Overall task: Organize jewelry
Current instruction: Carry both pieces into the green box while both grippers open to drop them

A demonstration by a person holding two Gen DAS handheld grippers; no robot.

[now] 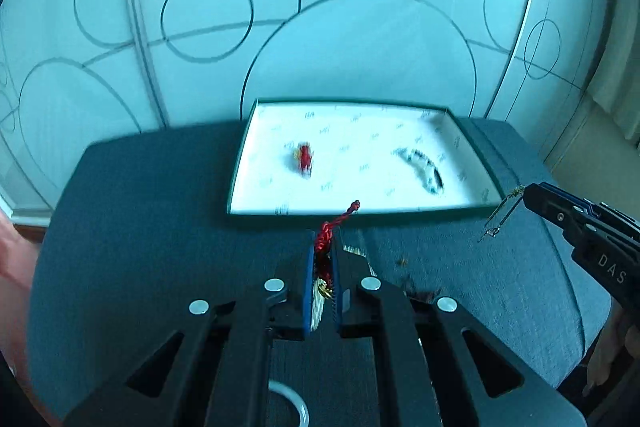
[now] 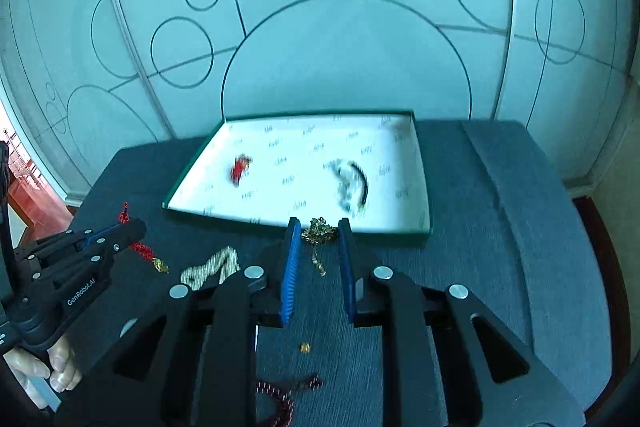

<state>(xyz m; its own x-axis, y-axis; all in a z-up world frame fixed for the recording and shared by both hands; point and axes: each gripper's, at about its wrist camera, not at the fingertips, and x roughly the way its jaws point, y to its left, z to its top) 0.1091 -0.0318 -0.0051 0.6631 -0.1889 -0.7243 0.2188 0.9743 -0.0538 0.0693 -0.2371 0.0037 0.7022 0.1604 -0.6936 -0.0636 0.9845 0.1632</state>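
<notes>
My left gripper (image 1: pixel 325 239) is shut on a red braided cord bracelet (image 1: pixel 327 233) with a gold charm, held above the dark cloth; it also shows in the right wrist view (image 2: pixel 138 247). My right gripper (image 2: pixel 319 227) pinches a gold chain cluster (image 2: pixel 319 233) between its blue pads, the chain's end dangling; in the left wrist view the chain (image 1: pixel 502 213) hangs from its tip. The white-lined tray (image 1: pixel 256 131) lies just beyond both, holding a red piece (image 1: pixel 304 157) and a black-and-white bracelet (image 1: pixel 422 169).
On the cloth lie a pale beaded chain (image 2: pixel 212 267), a small gold bead (image 2: pixel 305 347) and a dark red beaded strand (image 2: pixel 286 393). A glass wall with circle patterns (image 2: pixel 344 47) stands behind the table.
</notes>
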